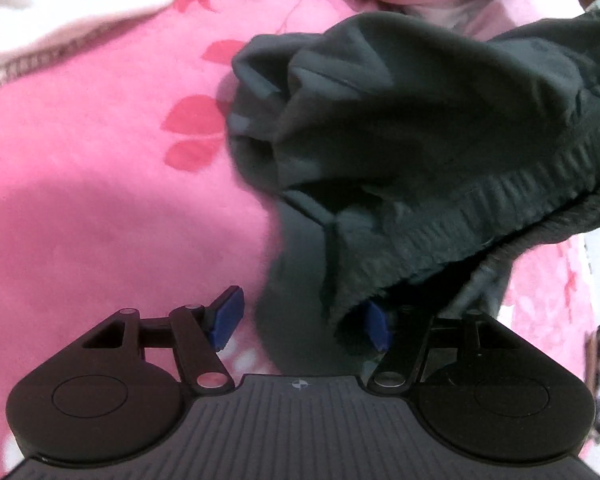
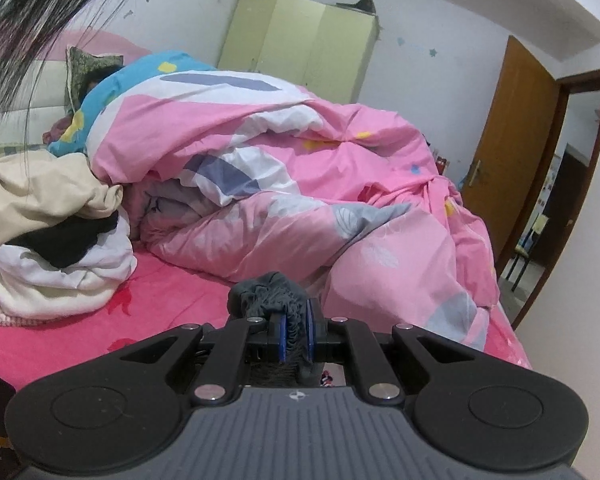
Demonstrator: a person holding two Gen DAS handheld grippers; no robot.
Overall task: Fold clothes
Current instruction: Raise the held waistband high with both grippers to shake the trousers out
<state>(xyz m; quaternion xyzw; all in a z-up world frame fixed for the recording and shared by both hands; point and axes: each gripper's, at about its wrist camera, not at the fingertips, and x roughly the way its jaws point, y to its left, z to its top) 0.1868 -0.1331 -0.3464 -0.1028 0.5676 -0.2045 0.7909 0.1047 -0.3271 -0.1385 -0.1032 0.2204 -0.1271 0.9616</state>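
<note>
A dark grey garment [image 1: 380,128] with a ribbed waistband hangs bunched above the pink bedsheet [image 1: 100,200] in the left wrist view. My left gripper [image 1: 304,322] is open, its blue pads wide apart; the waistband's lower edge drapes over the right pad [image 1: 376,324]. In the right wrist view my right gripper [image 2: 296,338] is shut on a bunched part of the same grey garment [image 2: 268,292], held above the bed.
A heaped pink patterned duvet [image 2: 300,168] fills the middle and right of the bed. A pile of cream, white and black clothes [image 2: 52,232] lies at left. A green wardrobe [image 2: 300,40] and a brown door [image 2: 516,152] stand behind. White cloth [image 1: 60,8] lies at top left.
</note>
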